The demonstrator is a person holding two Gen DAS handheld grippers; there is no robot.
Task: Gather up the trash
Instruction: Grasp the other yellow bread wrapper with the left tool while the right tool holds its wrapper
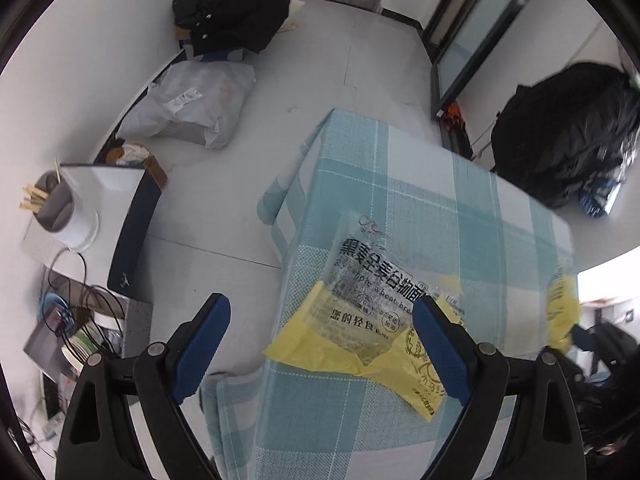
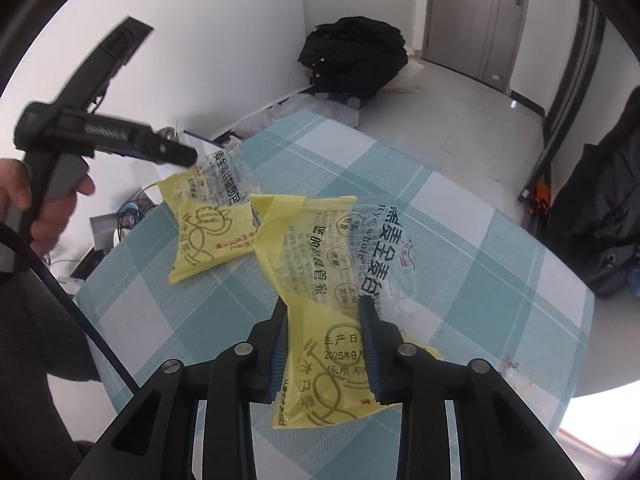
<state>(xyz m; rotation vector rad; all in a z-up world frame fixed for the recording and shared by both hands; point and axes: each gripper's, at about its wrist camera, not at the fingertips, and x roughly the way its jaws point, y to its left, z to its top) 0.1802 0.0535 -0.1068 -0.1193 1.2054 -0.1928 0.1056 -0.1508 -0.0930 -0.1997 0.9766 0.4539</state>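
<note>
Two yellow-and-clear bread wrappers are in view over a table with a teal checked cloth (image 2: pixel 460 216). My right gripper (image 2: pixel 324 306) is shut on one wrapper (image 2: pixel 316 248), pinching its yellow end and holding it off the cloth. The other wrapper (image 2: pixel 208 224) lies flat near the table's left edge. In the left wrist view this lying wrapper (image 1: pixel 360 280) sits just below my left gripper (image 1: pixel 320 304), which is open wide and tilted down over it. From the right wrist view the left gripper (image 2: pixel 182 156) shows side-on, held by a hand (image 2: pixel 48 208). The held wrapper's yellow edge (image 1: pixel 562 312) shows at the right.
On the floor by the wall are a black backpack (image 1: pixel 232 4) and a grey plastic bag (image 1: pixel 192 104). Another black bag (image 1: pixel 560 132) leans at the right. Left of the table stands a low white stand (image 1: pixel 116 184) bearing a cup of chopsticks (image 1: pixel 56 204), with cables (image 1: pixel 80 300) below it.
</note>
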